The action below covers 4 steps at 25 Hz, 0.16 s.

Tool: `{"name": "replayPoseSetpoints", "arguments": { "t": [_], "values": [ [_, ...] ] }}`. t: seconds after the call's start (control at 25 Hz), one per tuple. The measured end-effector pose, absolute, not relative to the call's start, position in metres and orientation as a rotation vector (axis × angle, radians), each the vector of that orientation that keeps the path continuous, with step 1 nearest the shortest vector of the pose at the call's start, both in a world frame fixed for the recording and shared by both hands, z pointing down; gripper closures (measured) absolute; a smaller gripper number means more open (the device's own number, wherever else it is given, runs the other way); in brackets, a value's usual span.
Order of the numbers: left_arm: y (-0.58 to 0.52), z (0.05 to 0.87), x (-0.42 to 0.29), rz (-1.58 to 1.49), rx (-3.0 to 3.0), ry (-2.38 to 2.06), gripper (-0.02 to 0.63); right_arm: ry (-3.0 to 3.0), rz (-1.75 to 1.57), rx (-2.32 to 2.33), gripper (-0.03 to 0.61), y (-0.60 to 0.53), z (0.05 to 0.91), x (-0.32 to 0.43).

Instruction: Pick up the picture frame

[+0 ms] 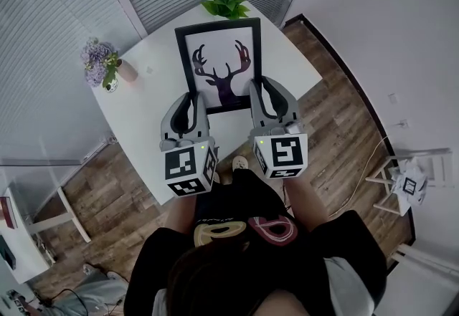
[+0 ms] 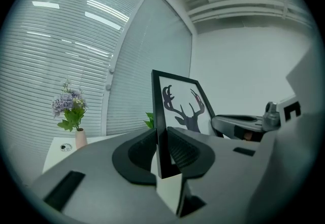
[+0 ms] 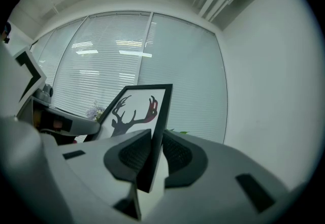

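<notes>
1. Picture frame [image 1: 219,64]: black border, white sheet with a dark deer-head print, one antler tip reddish; it stands upright over the white desk [image 1: 140,110], near the desk's edge on the person's side, print facing the person
2. Left gripper [image 2: 161,140]: jaws narrowed onto the frame's left side edge, low down; a ribbed pad presses on each face and the black edge runs straight up between them
3. Right gripper [image 3: 154,142]: same hold on the frame's right side edge, low down; jaws only slightly apart, a pad tight on each face
4. Head view: the two grippers sit side by side, each with a marker cube at its rear end, and the frame's bottom rail spans the gap between them
5. Cannot tell whether the bottom rail rests on the desk or is clear of it
6. Purple flowers [image 1: 97,60] in a small vase on the desk's left part, well apart from the frame
7. Green plant [image 1: 224,1] at the desk's far end, just behind the top of the frame
8. Slatted blinds [image 1: 43,35] cover the windows beyond the desk; wood floor [image 1: 344,142] around it
9. White stool [image 1: 405,182] on the floor at far right, well apart from the desk
10. The person's dark top fills the bottom of the head view
</notes>
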<state>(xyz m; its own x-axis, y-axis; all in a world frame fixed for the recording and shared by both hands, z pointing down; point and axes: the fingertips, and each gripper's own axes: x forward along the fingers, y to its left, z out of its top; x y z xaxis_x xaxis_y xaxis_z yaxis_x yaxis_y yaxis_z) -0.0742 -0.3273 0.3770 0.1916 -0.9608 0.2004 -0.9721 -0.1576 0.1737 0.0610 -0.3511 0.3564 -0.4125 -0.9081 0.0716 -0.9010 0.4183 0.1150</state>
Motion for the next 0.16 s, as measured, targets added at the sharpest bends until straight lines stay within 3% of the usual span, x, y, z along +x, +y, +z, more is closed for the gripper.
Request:
{"name": "replayPoseSetpoints", "arguments": {
  "t": [0.16],
  "values": [
    [-0.3233,0.3753,-0.0709,0.063,2.216,-1.844,0.535,-2.540,-0.101,1.638,0.500,-0.3463,0.3542,0.0647]
  ]
}}
